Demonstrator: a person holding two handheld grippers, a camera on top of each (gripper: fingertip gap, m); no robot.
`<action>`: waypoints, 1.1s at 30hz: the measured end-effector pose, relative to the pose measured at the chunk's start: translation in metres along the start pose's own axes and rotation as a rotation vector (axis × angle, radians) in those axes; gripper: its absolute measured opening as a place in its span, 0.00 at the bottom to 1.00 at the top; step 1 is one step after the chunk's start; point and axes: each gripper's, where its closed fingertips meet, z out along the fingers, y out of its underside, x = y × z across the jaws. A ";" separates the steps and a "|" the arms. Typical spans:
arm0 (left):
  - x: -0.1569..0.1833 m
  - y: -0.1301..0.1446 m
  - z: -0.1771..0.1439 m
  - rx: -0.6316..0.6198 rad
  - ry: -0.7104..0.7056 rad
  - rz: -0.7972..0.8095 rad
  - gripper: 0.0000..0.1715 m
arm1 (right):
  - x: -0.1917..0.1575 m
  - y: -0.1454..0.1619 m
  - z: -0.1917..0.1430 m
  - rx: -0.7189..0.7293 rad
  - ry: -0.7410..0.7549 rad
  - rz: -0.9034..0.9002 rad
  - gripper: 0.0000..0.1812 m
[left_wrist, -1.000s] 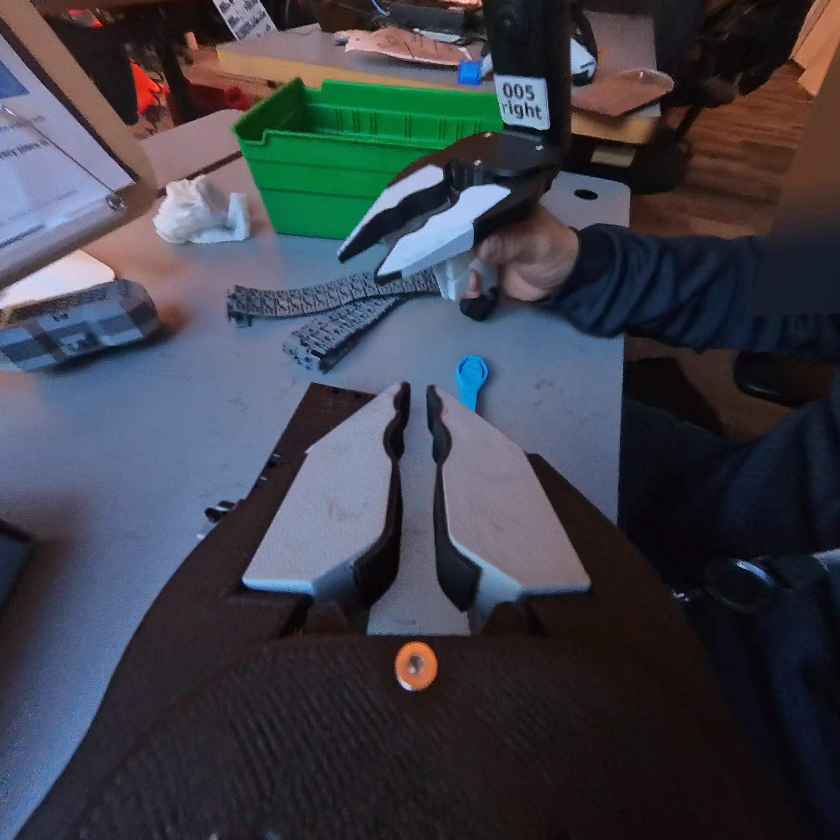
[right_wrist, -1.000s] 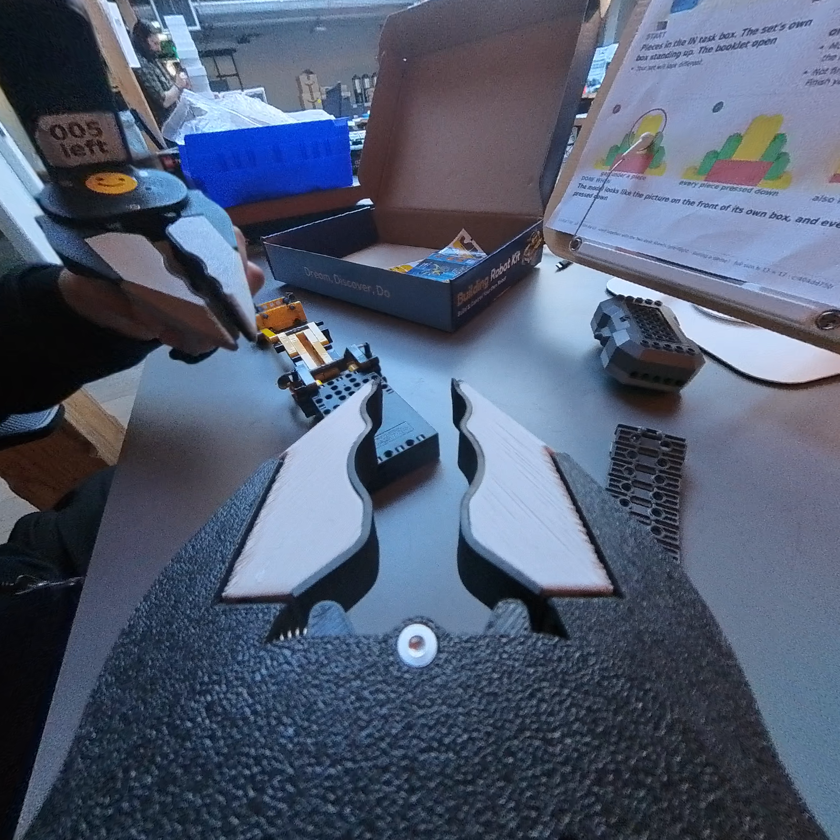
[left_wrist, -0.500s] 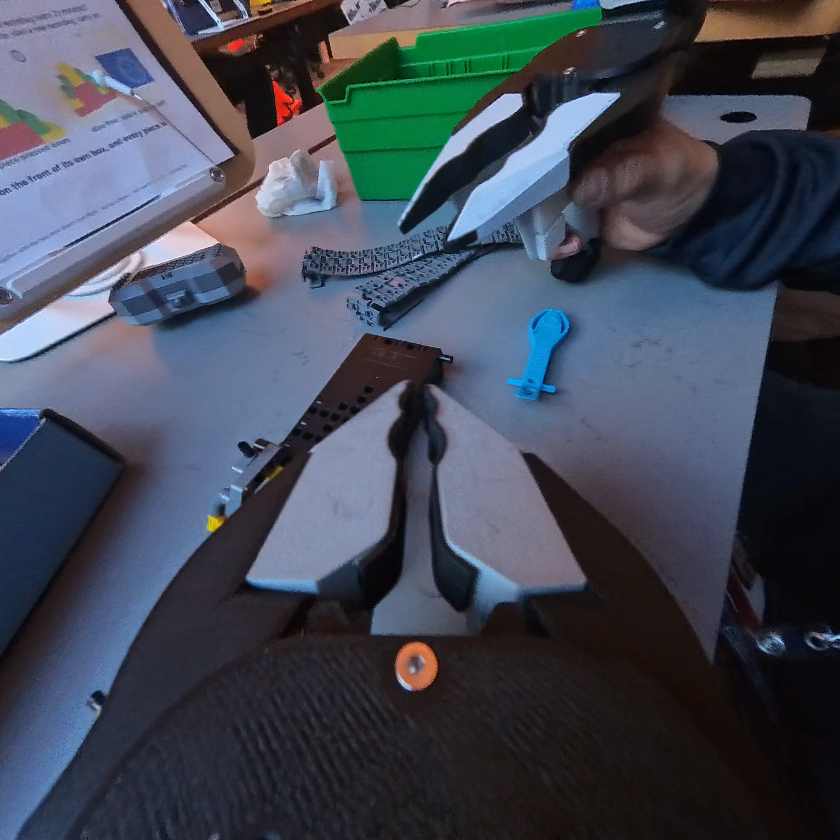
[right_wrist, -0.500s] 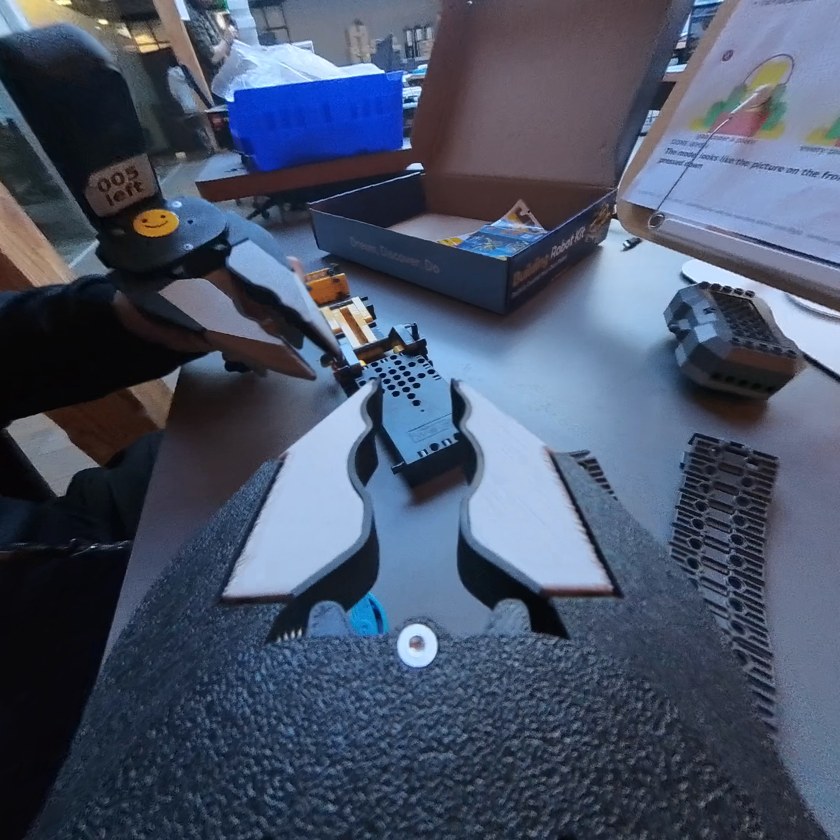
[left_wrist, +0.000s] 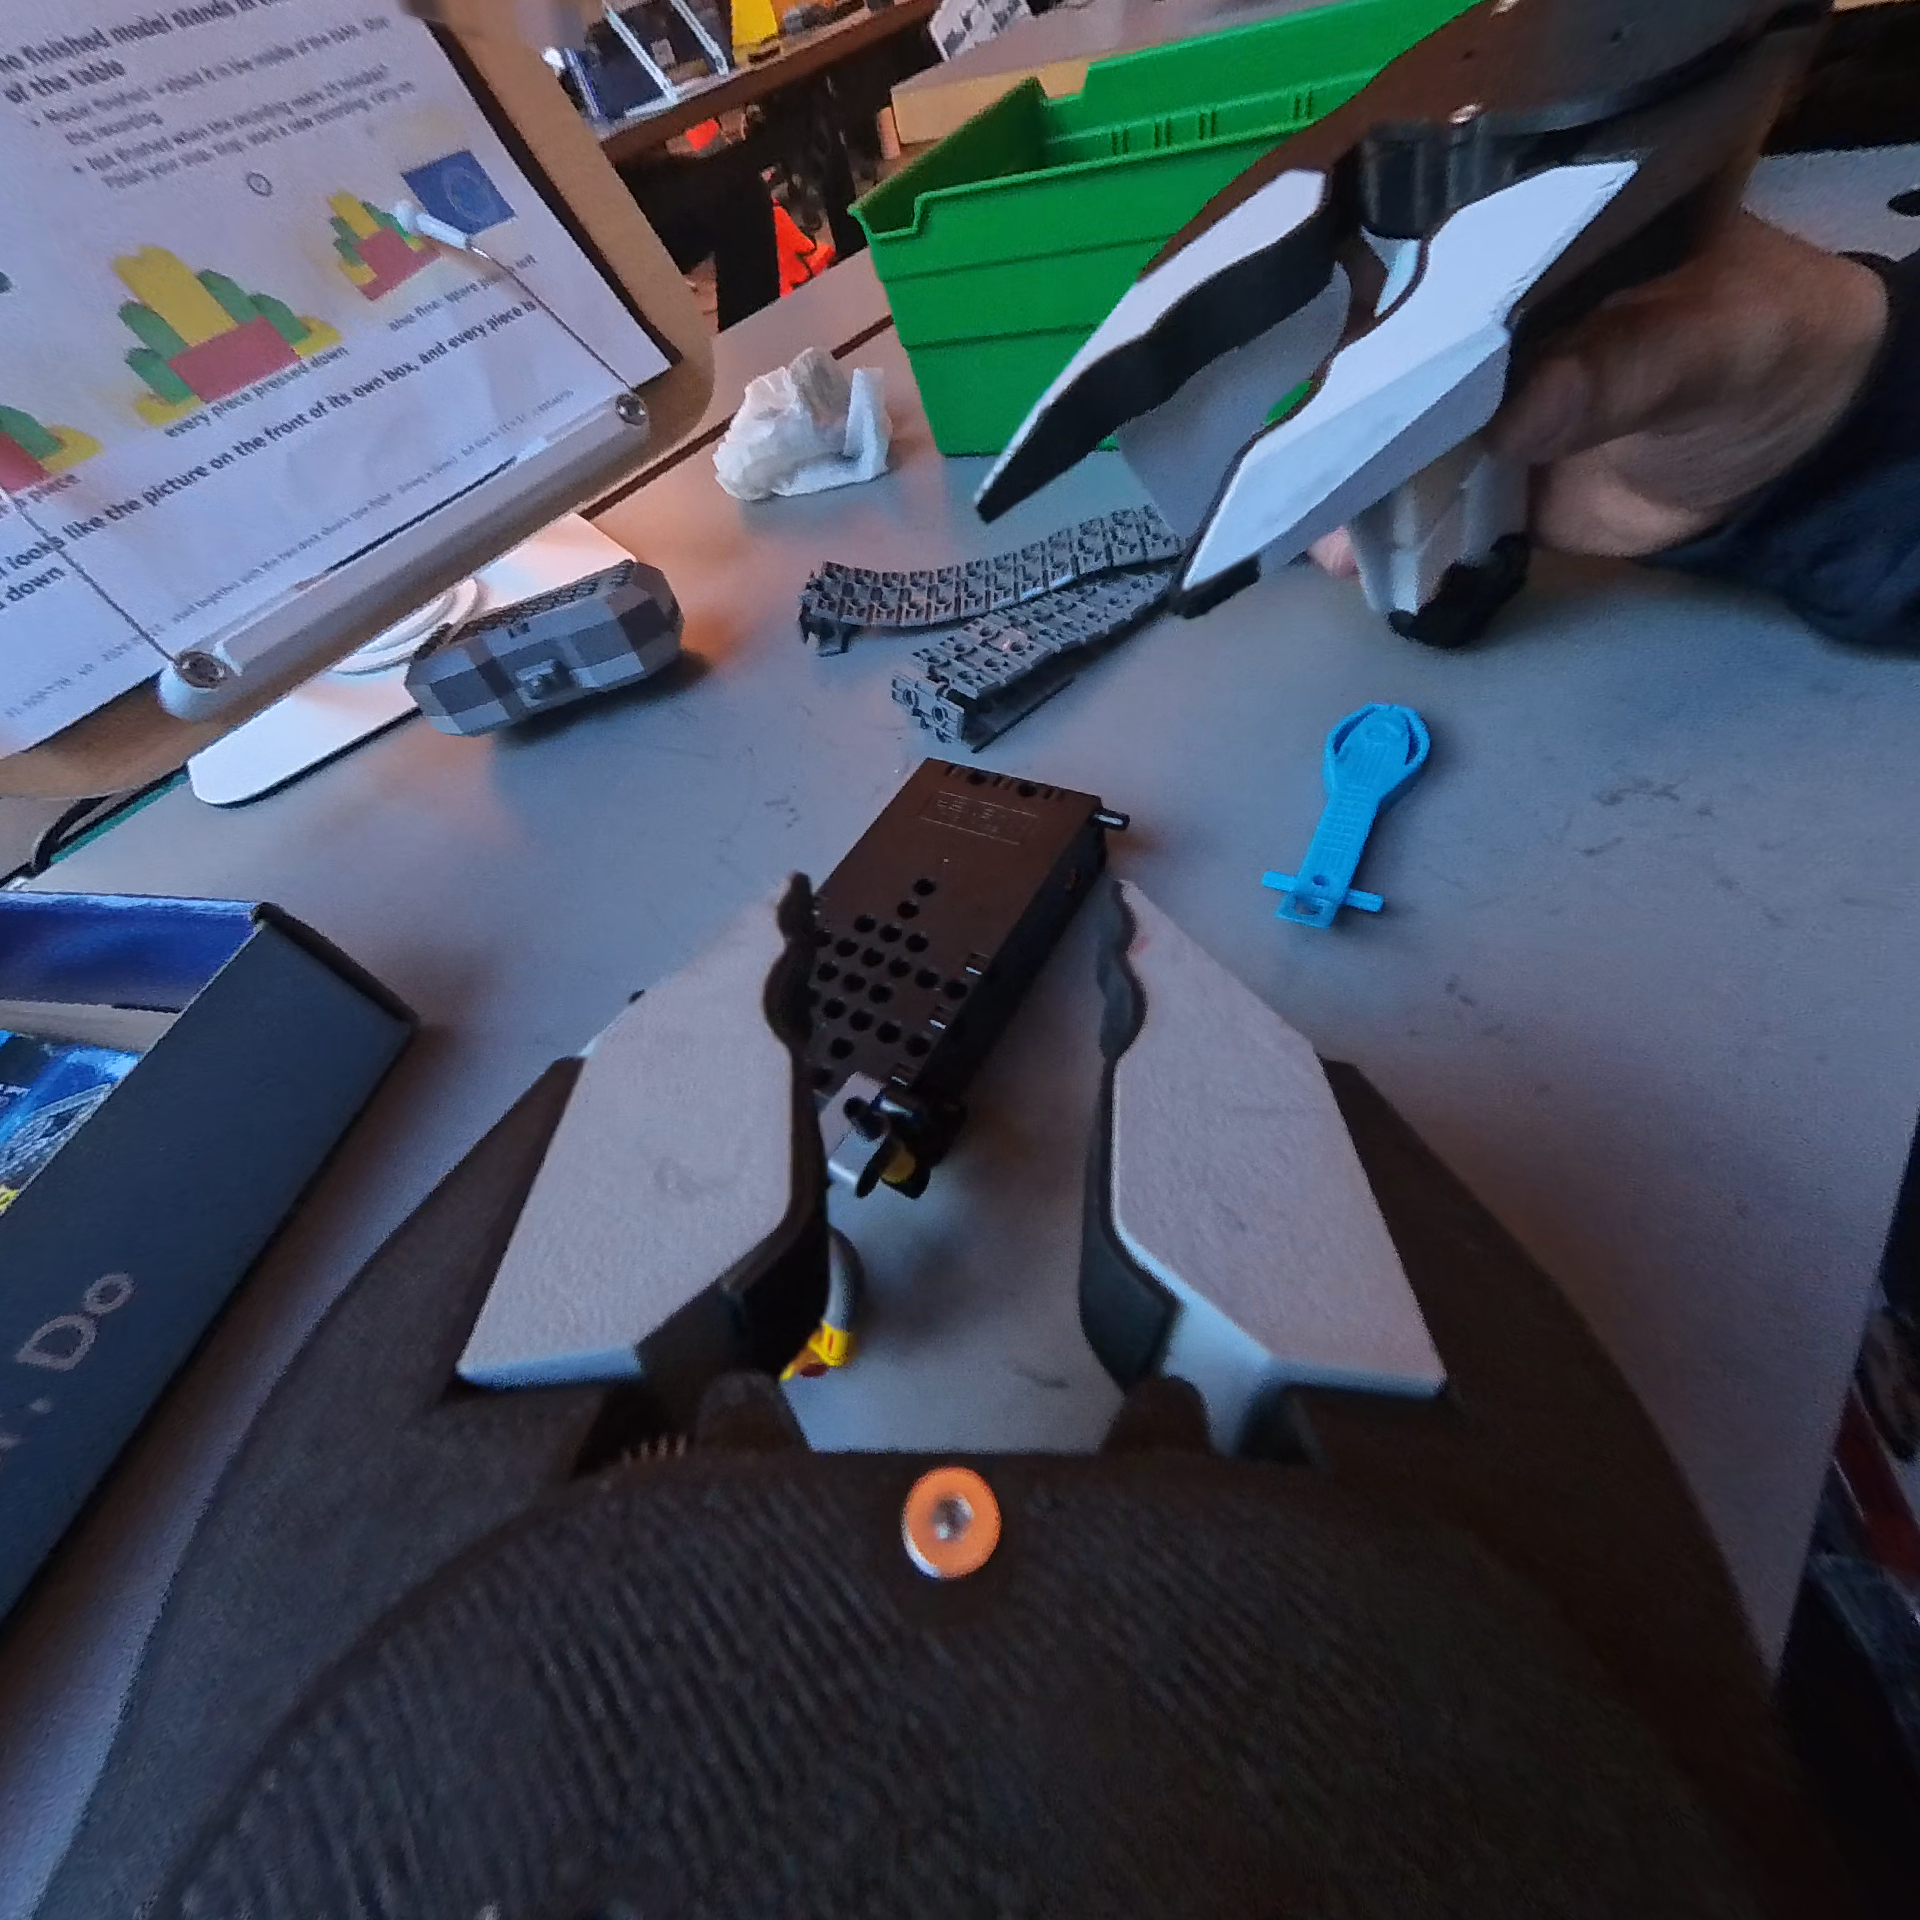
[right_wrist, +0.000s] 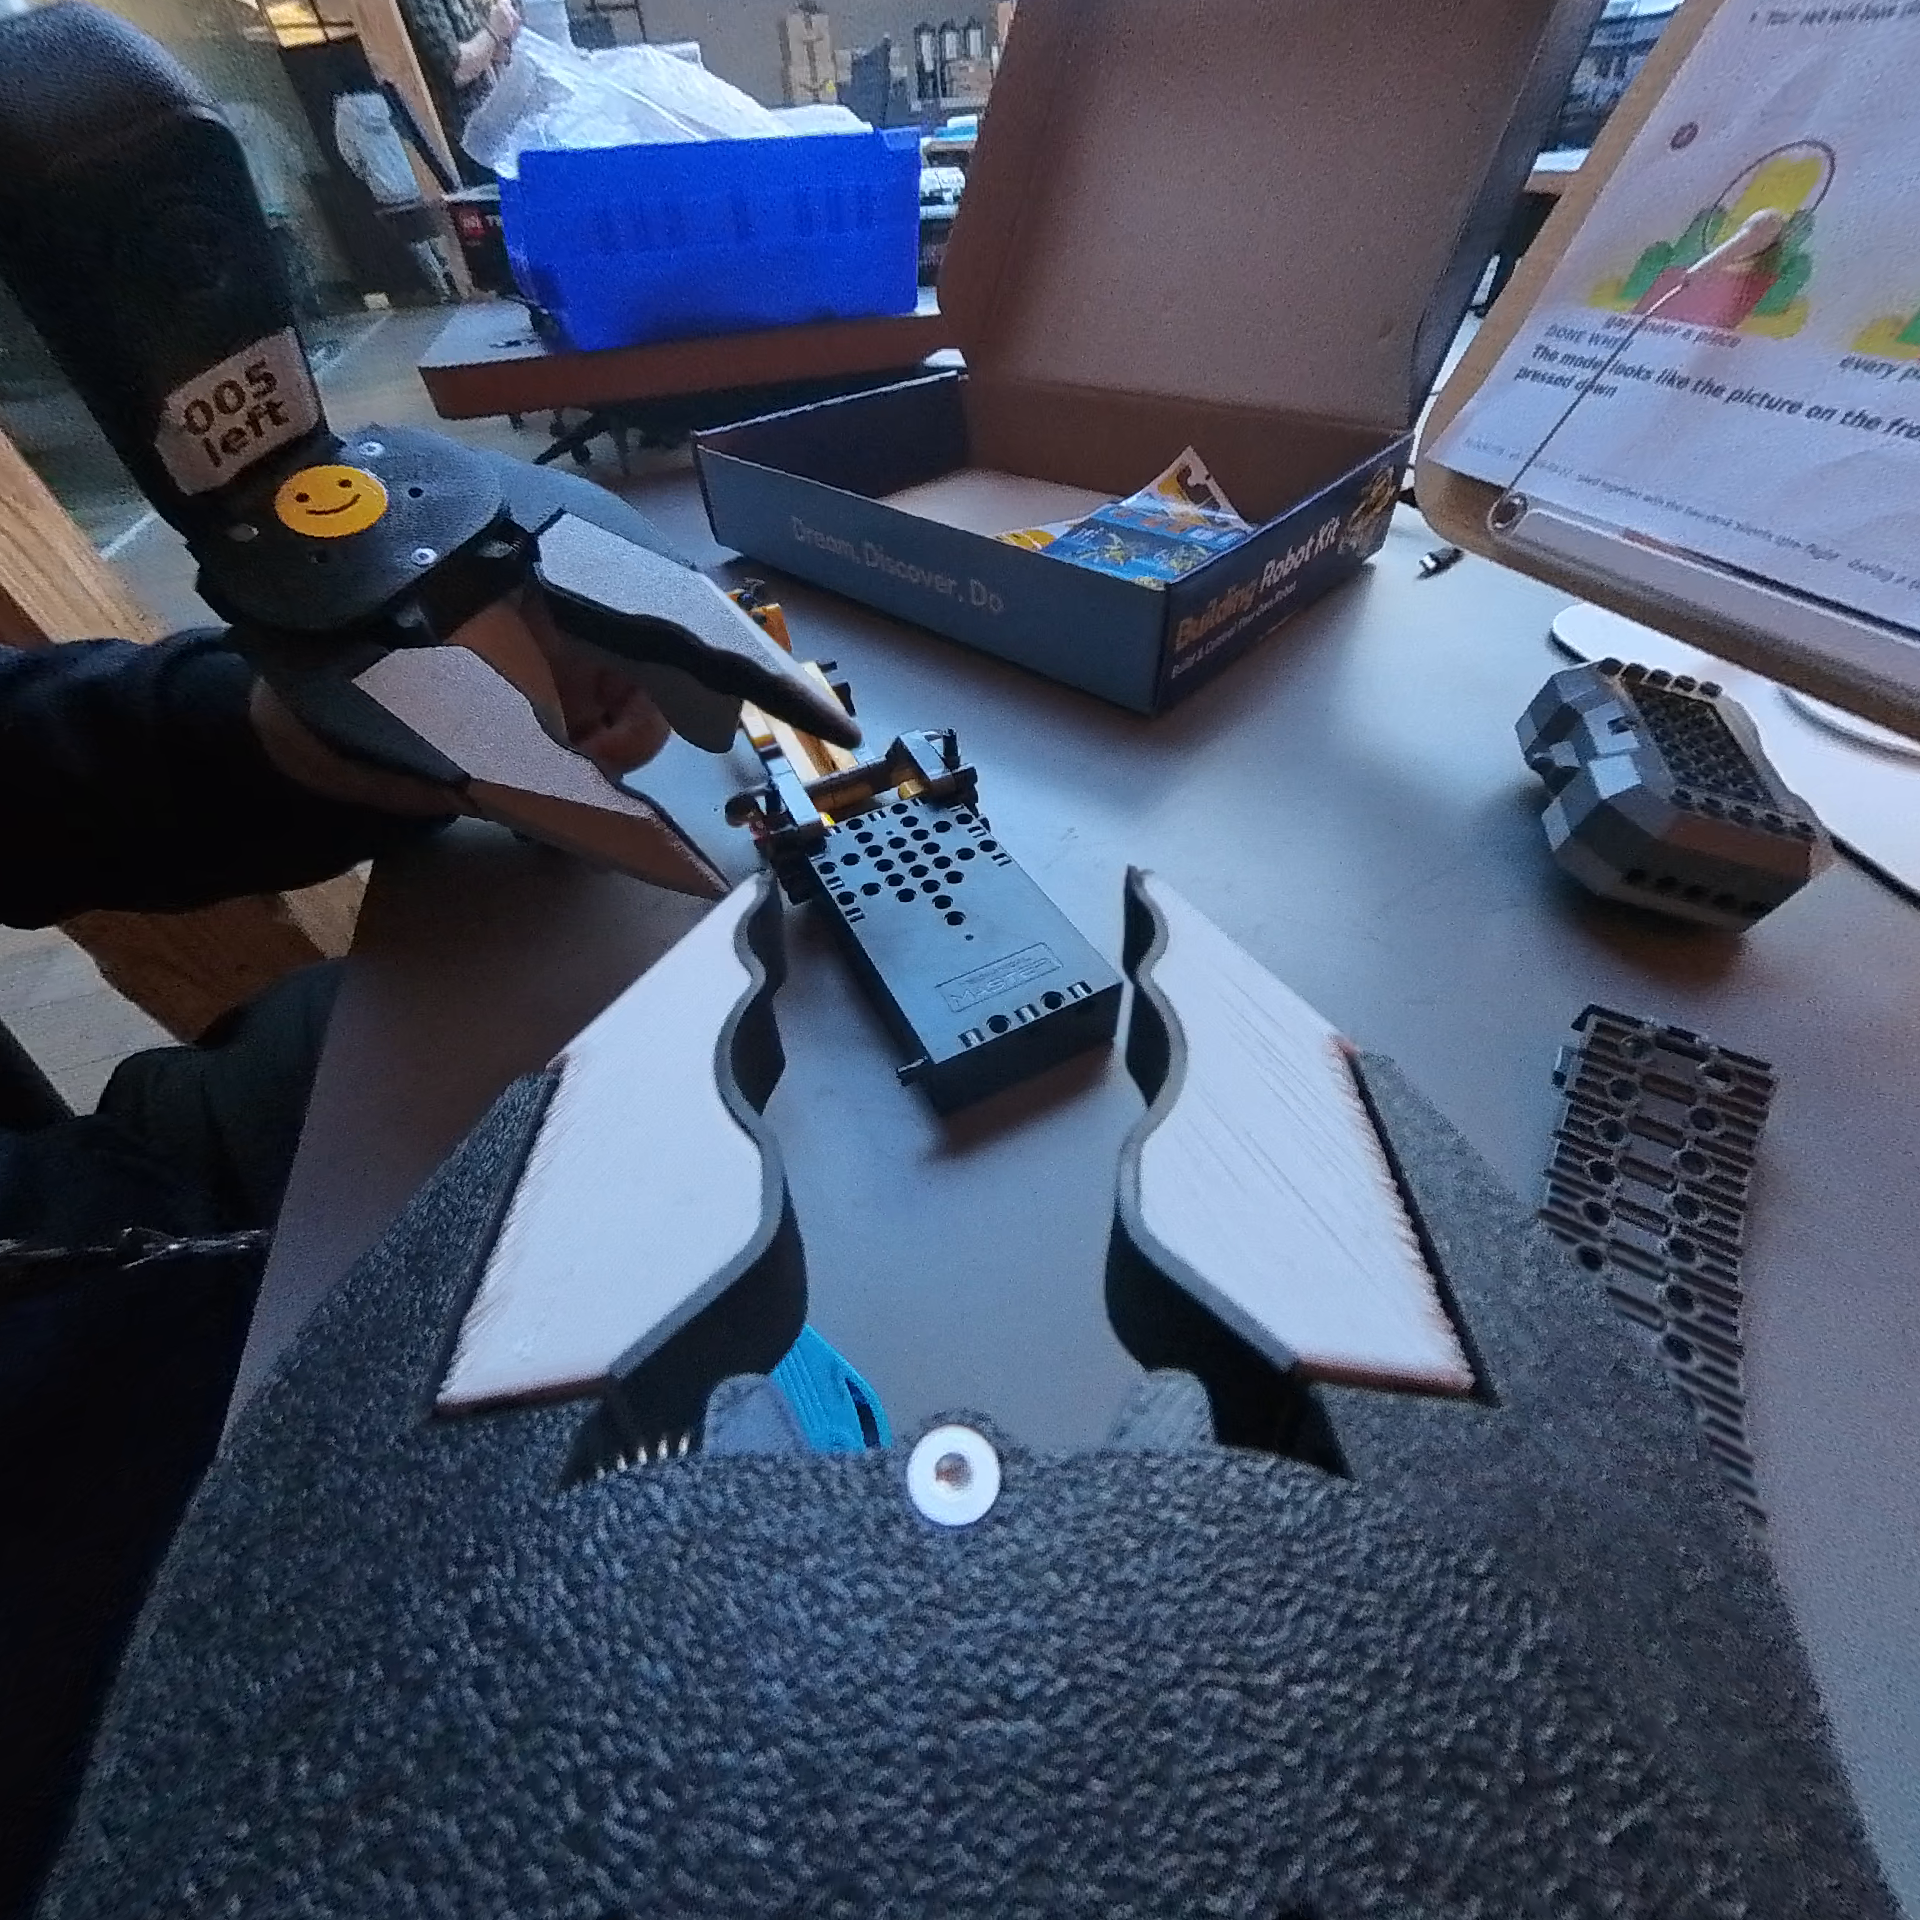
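Grey tabletop (left_wrist: 1558, 1039) is being shared by loose building-kit parts, with a green plastic bin (left_wrist: 1039, 239) and a crumpled white wrapper (left_wrist: 800, 436) at its far side and a printed instruction sheet on a stand (left_wrist: 312, 260) to the left.

A long black rectangular block with rows of round holes (left_wrist: 956, 914) is lying flat near the middle of the table. A small cluster of yellow, grey and black pieces (left_wrist: 883, 1143) is attached to one end of it.

The left gripper (left_wrist: 956, 904) is being held with its jaws spread apart, and nothing is being gripped. The clustered end of the block is being straddled by its fingers. The left finger is just beside the block's side, and whether it is touching cannot be told.

The right gripper (right_wrist: 951, 888) is also being held released and empty. It is being pointed at the plain end of the block (right_wrist: 956, 935) from the opposite side, above it and apart from it.

Two dark grey ribbed track strips (left_wrist: 997, 603) are lying beyond the block, under the right gripper. A light blue flat plastic tool (left_wrist: 1351, 800) is resting to the right of the block. A grey faceted shell piece (left_wrist: 540, 655) is sitting by the foot of the stand. An open dark blue cardboard box with a booklet inside (right_wrist: 935, 582) is standing behind the left gripper.
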 end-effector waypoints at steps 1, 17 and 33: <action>-0.002 -0.001 -0.001 0.007 -0.008 -0.010 0.35 | 0.000 0.000 0.000 0.000 0.000 -0.002 0.33; 0.010 0.001 0.001 0.001 0.101 -0.007 0.20 | 0.004 0.007 0.004 -0.051 0.017 -0.012 0.28; 0.017 0.009 0.008 -0.063 0.122 0.034 0.19 | -0.001 0.013 0.007 -0.088 0.012 -0.042 0.30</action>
